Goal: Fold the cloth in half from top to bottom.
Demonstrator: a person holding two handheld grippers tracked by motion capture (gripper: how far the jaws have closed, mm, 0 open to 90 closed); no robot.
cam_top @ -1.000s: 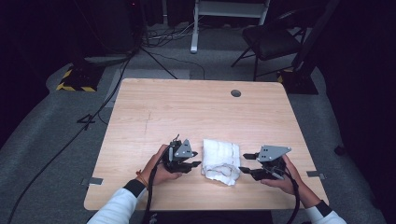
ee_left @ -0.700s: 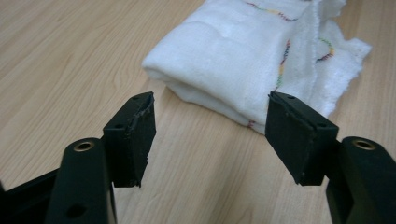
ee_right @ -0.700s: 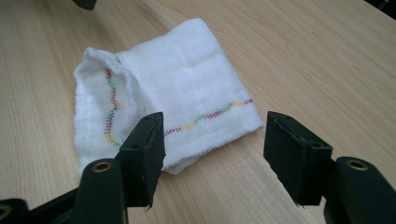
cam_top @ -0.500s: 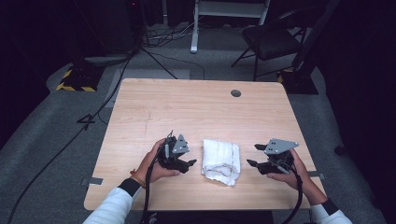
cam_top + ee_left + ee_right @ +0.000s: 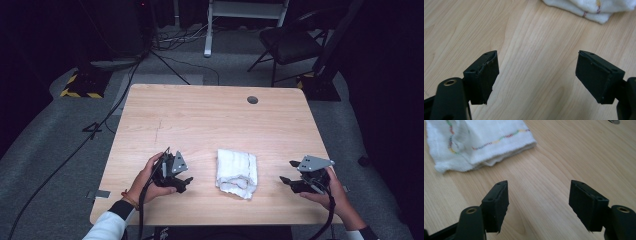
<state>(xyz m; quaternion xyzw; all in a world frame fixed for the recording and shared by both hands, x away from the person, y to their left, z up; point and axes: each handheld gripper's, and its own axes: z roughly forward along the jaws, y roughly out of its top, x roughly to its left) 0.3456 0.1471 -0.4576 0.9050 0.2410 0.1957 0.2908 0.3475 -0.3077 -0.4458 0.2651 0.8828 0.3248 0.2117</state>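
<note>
Near the front edge of the counter, the left hand-held gripper and the right hand-held gripper are held wide apart with nothing between the jaws – both have just been opening. The folded white cloth lies flat between them – touched by neither, with bare wood stretching beyond it.

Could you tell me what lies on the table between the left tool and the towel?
Nothing: in the high view, only bare table separates the left tool from the towel.

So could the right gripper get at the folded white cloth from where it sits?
Probably yes: the right gripper has open, empty jaws aimed toward the folded white cloth, with bare table between them.
</note>
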